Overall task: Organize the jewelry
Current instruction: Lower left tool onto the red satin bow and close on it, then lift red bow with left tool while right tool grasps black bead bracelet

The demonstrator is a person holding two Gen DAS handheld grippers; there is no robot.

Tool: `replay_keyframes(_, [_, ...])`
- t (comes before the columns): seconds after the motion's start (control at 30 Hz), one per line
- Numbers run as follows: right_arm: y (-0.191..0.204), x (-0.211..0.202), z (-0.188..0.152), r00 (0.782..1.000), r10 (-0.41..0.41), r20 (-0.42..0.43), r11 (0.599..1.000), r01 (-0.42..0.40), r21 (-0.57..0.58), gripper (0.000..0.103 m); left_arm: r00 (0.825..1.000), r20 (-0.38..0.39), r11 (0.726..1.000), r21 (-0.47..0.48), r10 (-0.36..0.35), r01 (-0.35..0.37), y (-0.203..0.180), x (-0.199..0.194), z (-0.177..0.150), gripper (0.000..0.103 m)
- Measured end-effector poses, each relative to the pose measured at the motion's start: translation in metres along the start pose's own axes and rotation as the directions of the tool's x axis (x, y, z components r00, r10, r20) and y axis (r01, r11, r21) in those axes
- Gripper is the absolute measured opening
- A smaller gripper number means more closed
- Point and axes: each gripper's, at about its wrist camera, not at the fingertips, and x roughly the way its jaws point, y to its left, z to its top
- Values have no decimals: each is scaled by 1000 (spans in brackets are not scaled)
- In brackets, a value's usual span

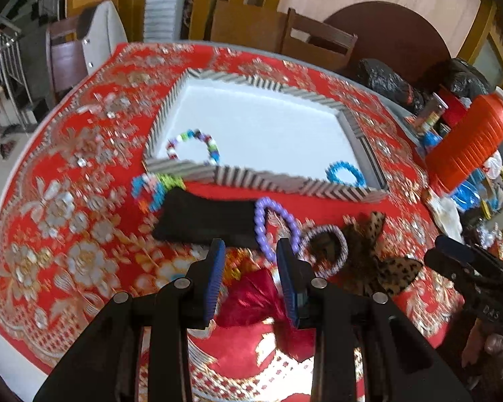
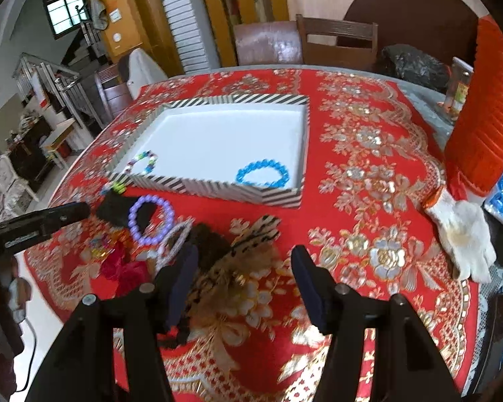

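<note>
A striped tray [image 1: 268, 182] [image 2: 218, 189] sits mid-table. It holds a multicoloured bead bracelet [image 1: 192, 144] [image 2: 142, 164] and a blue bracelet [image 1: 345, 174] [image 2: 263, 174]. In front lie a purple bead bracelet [image 1: 271, 224] [image 2: 151, 222], a pale lilac bracelet [image 1: 325, 251] [image 2: 174, 238], a leopard bow [image 1: 372, 244] [image 2: 248, 241], a black pouch [image 1: 204, 217], a colourful bead piece [image 1: 154, 187] and a red satin scrunchie [image 1: 255, 298] [image 2: 124, 268]. My left gripper [image 1: 251, 281] is open and empty over the scrunchie. My right gripper [image 2: 244, 284] is open and empty above the bow.
An orange ribbed container [image 1: 466, 144] [image 2: 486, 127], a white glove [image 2: 462, 231] and clutter stand at the table's right. Chairs [image 2: 335, 43] and a black bag [image 2: 415, 63] are behind. The red embroidered cloth [image 2: 369, 201] covers the table.
</note>
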Motion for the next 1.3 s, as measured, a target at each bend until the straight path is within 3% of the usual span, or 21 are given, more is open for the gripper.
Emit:
replay_keyframes(0.17, [9, -10, -20, 994, 97, -46, 994, -99, -41, 61, 997, -56, 999, -11, -45, 44, 0, 6, -13, 36])
replay_keyframes(0.3, [26, -5, -37, 974, 191, -123, 975, -203, -88, 61, 989, -111, 993, -72, -98, 90, 4, 12, -23, 36])
replay_keyframes(0.6, [75, 35, -52, 963, 180, -200, 940, -228, -254, 60, 970, -150, 950, -275, -192, 145, 18, 26, -36, 36])
replay_keyframes(0.63, [76, 40, -53, 967, 163, -195, 940, -212, -269, 54, 969, -149, 945, -293, -196, 146, 19, 27, -37, 36])
replay_keyframes(0.73, [71, 48, -56, 965, 173, -197, 941, -221, -255, 9, 959, -165, 922, -352, -228, 159, 21, 34, -41, 36])
replay_keyframes(1.0, [58, 32, -57, 969, 195, -154, 939, -230, -255, 6, 956, -133, 884, -432, -260, 180, 18, 34, -40, 36])
replay_keyframes(1.07, [57, 32, -55, 968, 198, -153, 941, -231, -247, 6, 957, -145, 886, -433, -252, 168, 13, 38, -41, 36])
replay_keyframes(1.3, [51, 31, -56, 966, 206, -156, 942, -239, -236, 6, 980, -166, 935, -350, -113, 48, -5, 45, -36, 39])
